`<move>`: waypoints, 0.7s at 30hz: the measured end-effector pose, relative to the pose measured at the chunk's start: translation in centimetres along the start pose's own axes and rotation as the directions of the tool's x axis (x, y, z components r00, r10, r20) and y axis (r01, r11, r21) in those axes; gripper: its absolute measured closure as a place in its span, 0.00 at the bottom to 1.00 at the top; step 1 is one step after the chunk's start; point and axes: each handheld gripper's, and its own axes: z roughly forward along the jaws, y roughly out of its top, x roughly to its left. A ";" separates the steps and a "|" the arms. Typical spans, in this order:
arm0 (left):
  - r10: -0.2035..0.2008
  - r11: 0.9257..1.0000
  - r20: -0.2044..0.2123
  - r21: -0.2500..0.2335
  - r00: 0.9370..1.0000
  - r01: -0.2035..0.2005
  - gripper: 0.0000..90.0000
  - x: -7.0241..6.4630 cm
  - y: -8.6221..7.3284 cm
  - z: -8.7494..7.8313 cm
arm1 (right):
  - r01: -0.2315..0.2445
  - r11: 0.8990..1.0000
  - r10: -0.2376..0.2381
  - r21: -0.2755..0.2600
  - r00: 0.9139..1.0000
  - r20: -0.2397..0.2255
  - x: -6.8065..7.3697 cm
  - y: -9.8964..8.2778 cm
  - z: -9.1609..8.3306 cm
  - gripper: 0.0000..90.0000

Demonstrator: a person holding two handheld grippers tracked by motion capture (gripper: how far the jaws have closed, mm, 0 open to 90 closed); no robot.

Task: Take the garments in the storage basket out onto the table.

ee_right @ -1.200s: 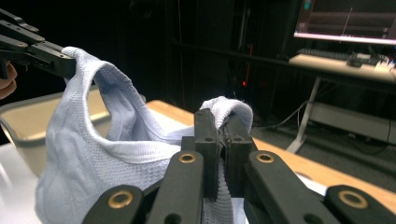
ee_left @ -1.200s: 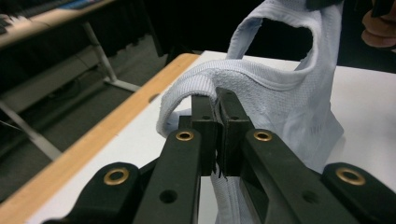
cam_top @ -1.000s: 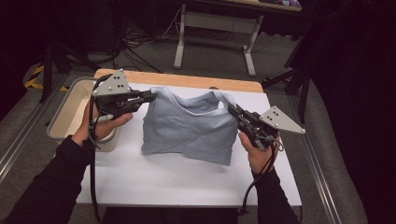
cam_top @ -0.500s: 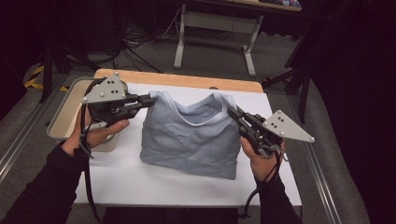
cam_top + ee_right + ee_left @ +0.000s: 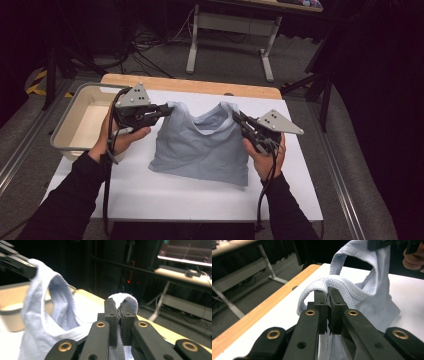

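Observation:
A light blue sleeveless shirt point(image 5: 200, 150) hangs by its two shoulder straps, and its lower half lies on the white table point(image 5: 165, 200). My left gripper point(image 5: 164, 109) is shut on the left strap, which bunches around the pads in the left gripper view point(image 5: 327, 293). On the other side my right gripper point(image 5: 235, 116) is shut on the right strap, whose loop folds over the jaw tips point(image 5: 119, 305). The neckline sags between the two grippers. Each gripper view also takes in the opposite strap, pinched farther off by the other gripper point(image 5: 387, 243) point(image 5: 15, 261).
A beige bin point(image 5: 65, 135) stands at the table's left edge, beside my left hand. A wooden strip point(image 5: 200, 86) runs along the far edge. Beyond it are dark floor, cables and a desk frame point(image 5: 230, 45). Bare white table lies in front of the shirt.
Both grippers moved inward toward each other with the straps still held, so the neckline has slackened. The shirt's lower edge slid a little toward the near side of the table.

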 end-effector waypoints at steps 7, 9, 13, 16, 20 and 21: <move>-0.021 0.996 -0.066 0.082 0.998 0.026 0.93 2.0 -0.7 4.8 | -0.032 0.993 0.026 0.111 0.998 0.053 -2.6 -1.7 4.6 0.97; -0.026 0.994 -0.083 0.103 0.996 0.035 0.93 2.6 -1.1 6.1 | -0.043 0.989 0.034 0.143 0.997 0.067 -3.1 -2.2 5.5 0.97; -0.045 0.989 -0.105 0.133 0.993 0.059 0.93 3.4 -1.8 8.2 | -0.056 0.981 0.040 0.183 0.995 0.090 -3.9 -3.1 7.0 0.97; -0.049 0.985 -0.110 0.159 0.993 0.066 0.93 3.8 -2.3 9.4 | -0.062 0.976 0.041 0.208 0.994 0.105 -4.4 -3.7 7.9 0.97; -0.079 0.976 -0.166 0.187 0.983 0.110 0.77 4.5 -3.2 10.8 | -0.057 0.964 0.026 0.261 0.992 0.123 -5.2 -4.6 9.2 0.90; -0.082 0.975 -0.187 0.190 0.979 0.118 0.77 4.7 -3.4 11.1 | -0.057 0.964 0.026 0.261 0.992 0.123 -5.2 -4.6 9.2 0.90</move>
